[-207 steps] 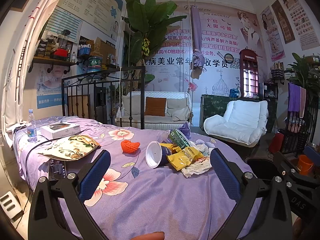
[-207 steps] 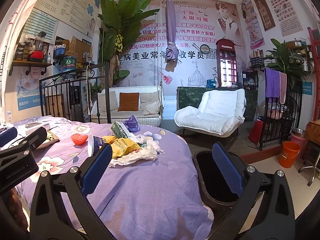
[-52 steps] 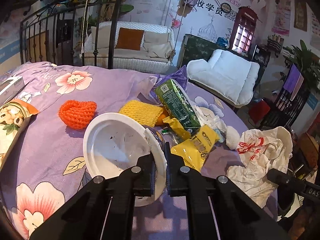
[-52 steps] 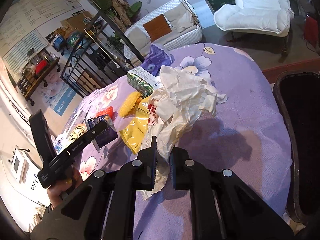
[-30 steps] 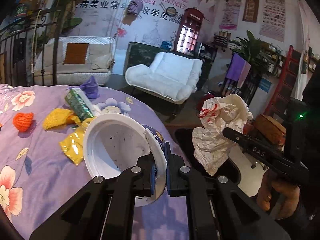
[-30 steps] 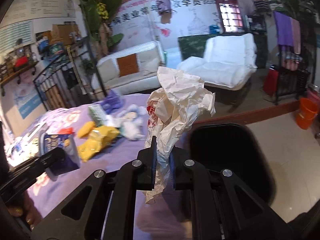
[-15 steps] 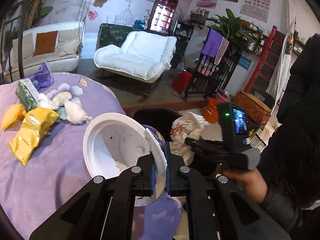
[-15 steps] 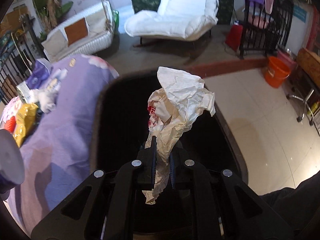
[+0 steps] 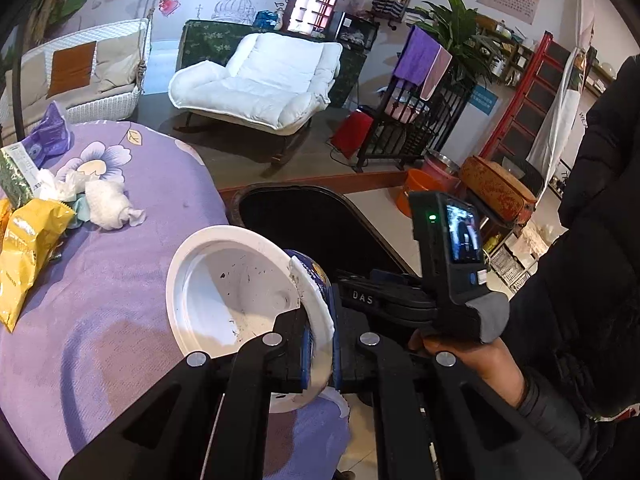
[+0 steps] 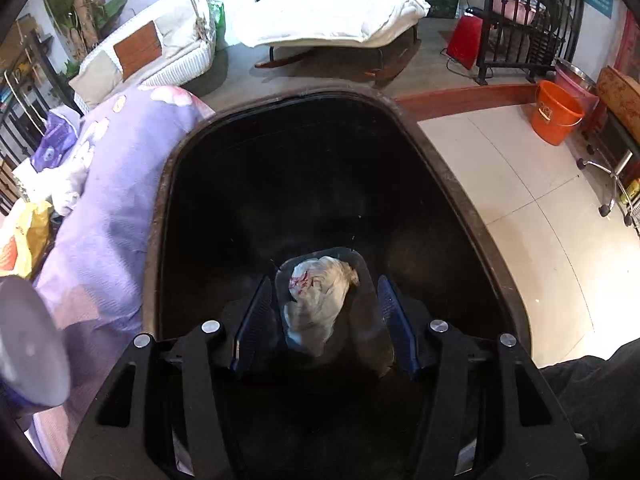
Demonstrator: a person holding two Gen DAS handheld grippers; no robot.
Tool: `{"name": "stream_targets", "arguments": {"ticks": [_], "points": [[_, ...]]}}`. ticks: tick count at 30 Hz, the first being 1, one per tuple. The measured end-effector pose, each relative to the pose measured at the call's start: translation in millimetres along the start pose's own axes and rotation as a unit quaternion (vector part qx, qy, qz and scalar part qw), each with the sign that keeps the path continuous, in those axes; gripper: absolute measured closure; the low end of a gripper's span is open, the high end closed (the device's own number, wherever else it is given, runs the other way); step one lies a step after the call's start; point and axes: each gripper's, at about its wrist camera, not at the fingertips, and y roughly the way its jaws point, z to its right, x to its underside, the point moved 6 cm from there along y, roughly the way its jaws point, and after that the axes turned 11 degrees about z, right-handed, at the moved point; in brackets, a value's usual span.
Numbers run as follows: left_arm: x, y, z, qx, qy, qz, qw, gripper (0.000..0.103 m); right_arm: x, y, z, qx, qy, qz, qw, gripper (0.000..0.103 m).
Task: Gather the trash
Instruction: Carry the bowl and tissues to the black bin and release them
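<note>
Left-wrist view, left to right. A yellow snack bag (image 9: 24, 248) and crumpled white tissues (image 9: 102, 204) lay on the purple floral bedspread (image 9: 120, 280), with a green packet (image 9: 12, 178) and a purple wrapper (image 9: 48, 136) just behind them. The left gripper (image 9: 320, 344) was closed tight on the rim of a white bowl (image 9: 228, 296), whose open mouth faced the camera above the bed's edge. Beside the bed stood the black trash bin (image 9: 312, 216). To the right, the person's right hand (image 9: 468, 356) held the handle of the other tool, near the bin. A white armchair (image 9: 256, 84) stood farther back.

Right-wrist view, left to right. The bedspread (image 10: 108, 216) touched the bin's left rim (image 10: 160, 216); the bowl's underside (image 10: 28, 340) showed blurred at the left edge. The right gripper (image 10: 326, 320) hung over the bin's mouth with its fingers spread wide and holding nothing. Between them, at the bin's bottom, lay a crumpled white paper wad with red print (image 10: 316, 300). An orange bucket (image 10: 556, 112) stood on the tiled floor at far right.
</note>
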Motion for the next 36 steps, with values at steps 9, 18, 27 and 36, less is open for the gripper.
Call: {"name": "stream_targets", "arguments": {"ticks": [9,18,27,36], "points": [[-1.3,36.4,18.0,0.019,0.013,-0.03,0.9993,0.094,-10.0,-76.6,17.8,0.034,0.008,0.105,0.994,0.032],[7.3,88.8,35.3,0.039,0.04,-0.089,0.9945,0.094,-2.6,-114.6,62.0,0.069,0.05,0.137,0.987,0.028],[24.3,126.2,40.3,0.05,0.049,-0.143,0.9872,0.094,7.6,-129.2,95.7,0.093,0.097,0.137,0.982,0.028],[37.8,143.5,43.0,0.034,0.06,-0.186,0.9801,0.081,11.6,-138.9,102.0,0.101,0.106,0.15,0.978,0.028]]}}
